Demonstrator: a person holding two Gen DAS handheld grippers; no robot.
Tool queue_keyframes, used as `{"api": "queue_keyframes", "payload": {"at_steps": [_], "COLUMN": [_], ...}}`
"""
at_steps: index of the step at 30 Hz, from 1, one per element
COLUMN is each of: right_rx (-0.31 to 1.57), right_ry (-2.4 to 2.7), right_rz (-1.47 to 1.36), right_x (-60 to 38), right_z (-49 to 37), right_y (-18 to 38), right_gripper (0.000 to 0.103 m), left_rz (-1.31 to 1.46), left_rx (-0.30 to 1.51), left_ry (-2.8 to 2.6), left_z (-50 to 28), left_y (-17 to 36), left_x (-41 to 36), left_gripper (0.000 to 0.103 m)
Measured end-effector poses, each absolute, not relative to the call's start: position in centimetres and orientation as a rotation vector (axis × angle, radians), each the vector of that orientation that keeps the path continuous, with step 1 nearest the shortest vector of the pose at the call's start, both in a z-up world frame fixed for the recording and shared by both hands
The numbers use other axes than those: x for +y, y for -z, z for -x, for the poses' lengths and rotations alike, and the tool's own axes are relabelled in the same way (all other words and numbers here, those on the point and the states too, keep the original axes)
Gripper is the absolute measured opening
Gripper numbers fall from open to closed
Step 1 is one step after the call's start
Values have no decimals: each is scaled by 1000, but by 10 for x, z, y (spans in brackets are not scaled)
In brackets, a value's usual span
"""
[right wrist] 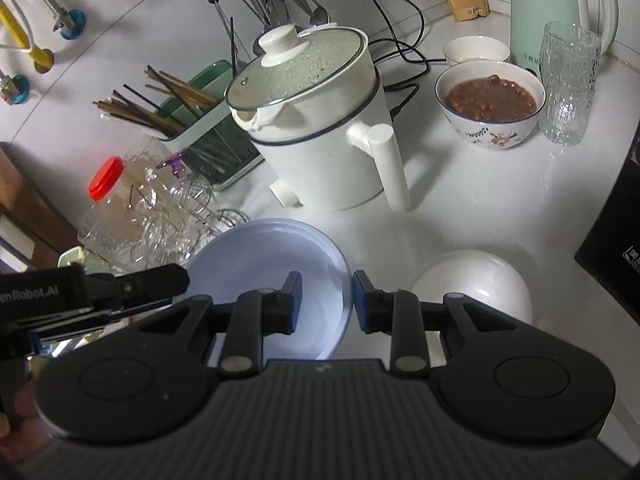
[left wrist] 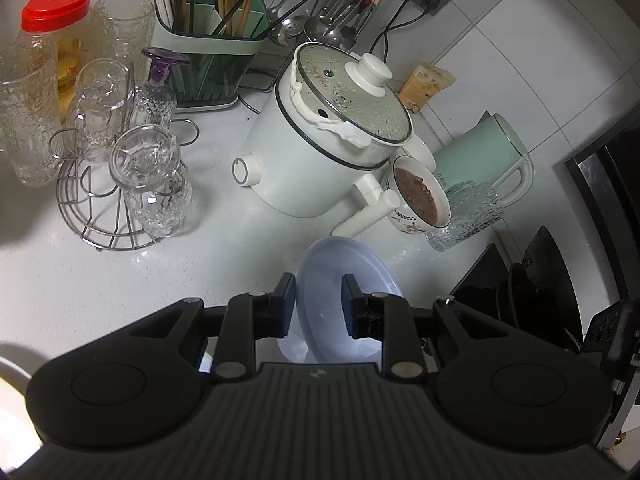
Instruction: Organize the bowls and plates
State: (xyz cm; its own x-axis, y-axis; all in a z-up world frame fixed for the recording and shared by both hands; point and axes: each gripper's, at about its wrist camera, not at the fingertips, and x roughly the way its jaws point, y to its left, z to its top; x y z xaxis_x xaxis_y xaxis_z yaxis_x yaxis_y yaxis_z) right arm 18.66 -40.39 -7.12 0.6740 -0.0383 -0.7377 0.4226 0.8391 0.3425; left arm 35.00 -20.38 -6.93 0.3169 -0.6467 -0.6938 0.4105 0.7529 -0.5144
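Note:
A pale blue bowl (left wrist: pixel 352 272) (right wrist: pixel 272 264) hangs over the white counter, held from two sides. My left gripper (left wrist: pixel 318 284) is shut on its left rim, one finger inside the bowl and one outside. In the right wrist view the left gripper (right wrist: pixel 160 280) shows as a black arm at that rim. My right gripper (right wrist: pixel 326 280) is shut on the right rim the same way. A white bowl (right wrist: pixel 472 284) lies upside down on the counter just right of the blue one. A patterned bowl of brown bean soup (right wrist: pixel 490 100) (left wrist: pixel 420 196) stands further back, with a small white bowl (right wrist: pixel 476 50) behind it.
A white electric pot (left wrist: pixel 320 136) (right wrist: pixel 320 128) with a glass lid stands right behind the blue bowl. Left are a wire rack of glasses (left wrist: pixel 120 184), a red-lidded jar (left wrist: pixel 56 12) and a green chopstick holder (left wrist: pixel 216 52). A mint kettle (left wrist: pixel 484 156) and a black stove (left wrist: pixel 540 280) are to the right.

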Motion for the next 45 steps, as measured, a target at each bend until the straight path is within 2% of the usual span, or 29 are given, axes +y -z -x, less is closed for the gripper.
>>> {"api": "queue_keyframes", "payload": {"at_steps": [17,33,45], "right_rx": [849,1038,1081], "right_ry": [66,-57,-58], "right_rz": [-466,-340,-336], "right_x": [-358,-302,-291], "right_z": [-197,-218,-214], "right_y": [67,118,141], "right_gripper": [30,30,32], "left_rz": [338,322,326], "left_rx": [1022,1085,1116], "left_ry": [557,408,387], "left_z": [-328,-305,-302], "left_y": [78,129,145], "left_x": [-127,-80,-74], "left_gripper": [28,28,30]}}
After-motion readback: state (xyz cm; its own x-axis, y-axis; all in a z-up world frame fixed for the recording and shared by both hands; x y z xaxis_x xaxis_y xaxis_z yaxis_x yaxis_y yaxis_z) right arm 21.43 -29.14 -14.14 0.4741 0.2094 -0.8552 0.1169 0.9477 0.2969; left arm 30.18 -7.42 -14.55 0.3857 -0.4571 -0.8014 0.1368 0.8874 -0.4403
